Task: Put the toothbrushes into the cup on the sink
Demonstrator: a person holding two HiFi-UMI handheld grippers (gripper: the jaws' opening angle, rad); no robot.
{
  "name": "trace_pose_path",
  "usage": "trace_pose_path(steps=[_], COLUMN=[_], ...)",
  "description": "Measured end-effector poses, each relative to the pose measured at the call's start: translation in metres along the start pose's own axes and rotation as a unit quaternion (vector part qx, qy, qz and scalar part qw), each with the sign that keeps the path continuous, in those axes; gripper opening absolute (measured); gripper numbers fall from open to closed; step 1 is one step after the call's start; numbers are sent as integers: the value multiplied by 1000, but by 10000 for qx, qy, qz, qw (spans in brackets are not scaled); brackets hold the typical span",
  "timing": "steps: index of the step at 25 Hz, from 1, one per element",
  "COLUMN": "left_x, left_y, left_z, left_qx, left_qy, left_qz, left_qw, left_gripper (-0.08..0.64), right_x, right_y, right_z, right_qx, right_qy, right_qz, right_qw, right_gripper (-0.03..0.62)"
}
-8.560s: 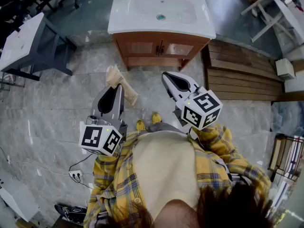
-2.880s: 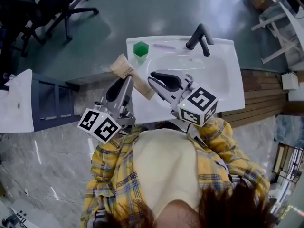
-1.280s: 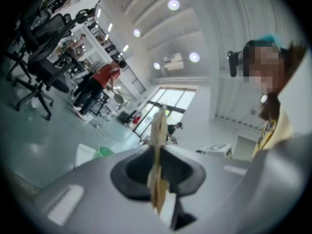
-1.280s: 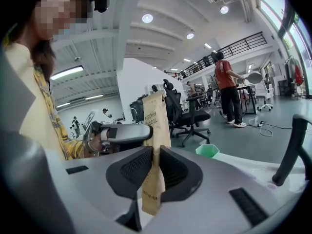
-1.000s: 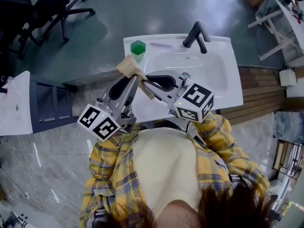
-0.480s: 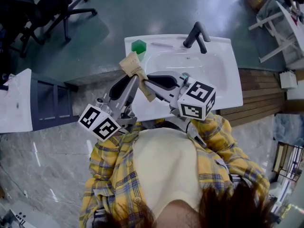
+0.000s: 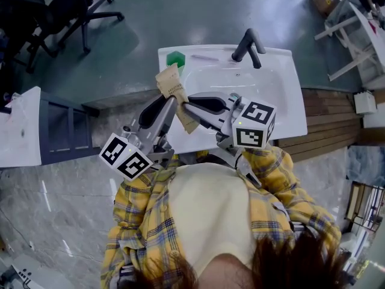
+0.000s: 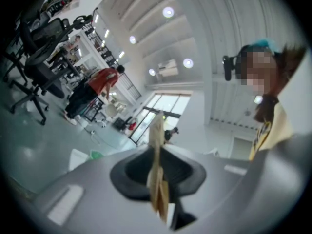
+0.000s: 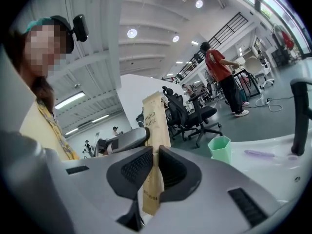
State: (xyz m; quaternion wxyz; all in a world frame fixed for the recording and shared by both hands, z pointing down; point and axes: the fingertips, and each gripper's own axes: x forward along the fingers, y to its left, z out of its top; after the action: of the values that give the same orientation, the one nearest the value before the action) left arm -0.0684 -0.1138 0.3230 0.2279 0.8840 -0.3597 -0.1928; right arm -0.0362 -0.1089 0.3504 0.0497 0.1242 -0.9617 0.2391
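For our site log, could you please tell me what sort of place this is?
Most likely an open office or lab hall with a mock washroom corner, not a real bathroom: the white sink with its black tap stands free on a floor, with office chairs and a white desk close by.

- The brown paper packet (image 9: pixel 156 126) carries "TOOTH BRUSH" in dark capitals, running lengthwise near its upper end, clear in the right gripper view.
- Lower down the same packet there is more dark print, too small to read.
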Motion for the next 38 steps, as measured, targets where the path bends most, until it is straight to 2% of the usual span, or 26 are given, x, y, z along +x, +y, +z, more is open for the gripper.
trace_pose_path(steps=[8,19,26,32,38], left_x=[-2,-7,-8,-9,-11], left_y=[-5,-11,-9,-8,-5], left_z=[1,4,2,2,3], left_qx=[-52,-97,-93,7,40], left_qy=[-56,-99,-108,-141,-164], left_qz=[-115,-409,-348,-229,-134], left_qw=[9999,9991,9993,9996,9998], left_gripper=[43,46,46,43,36], right_x=[-2,-2,-2,-6,-8], right_y=[4,10,8,-1,-5], right_z=[0,1,0,7,7], right_qx=[486,679,635,734,667], right_qy=[-78,-20,-60,-334,-329], right_qz=[365,744,559,270,151], right_qw=[9981,9949,9964,9964,9971], right_gripper=[43,43,43,43,43])
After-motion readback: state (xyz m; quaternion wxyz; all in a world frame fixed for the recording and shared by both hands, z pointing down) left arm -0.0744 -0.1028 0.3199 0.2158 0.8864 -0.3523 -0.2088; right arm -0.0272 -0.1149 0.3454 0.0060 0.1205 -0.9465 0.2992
